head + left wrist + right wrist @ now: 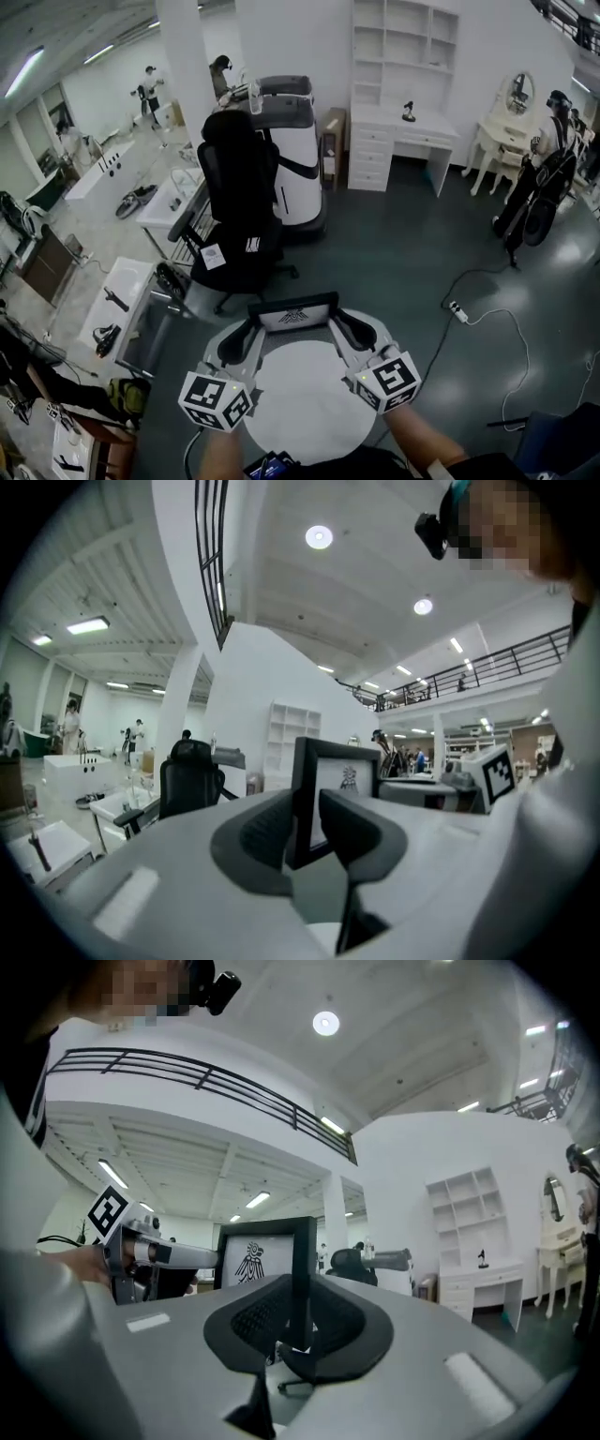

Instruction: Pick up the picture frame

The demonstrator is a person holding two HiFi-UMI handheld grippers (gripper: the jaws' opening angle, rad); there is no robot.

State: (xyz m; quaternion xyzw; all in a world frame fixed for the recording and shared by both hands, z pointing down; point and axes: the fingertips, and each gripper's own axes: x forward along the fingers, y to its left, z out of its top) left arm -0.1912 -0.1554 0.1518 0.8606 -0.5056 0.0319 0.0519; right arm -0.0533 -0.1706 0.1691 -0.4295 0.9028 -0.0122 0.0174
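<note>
Black picture frame [293, 316] over white table [305, 412], clamped at its sides by left tongs [249, 330] and right tongs [341, 326]

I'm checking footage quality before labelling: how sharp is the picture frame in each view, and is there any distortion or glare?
Head view: picture frame small but sharp, straight lines bowed towards the edges. Left gripper view: frame readable, near foreground soft, dark corners. Right gripper view: emblem clear, ceiling lamp glares.
</note>
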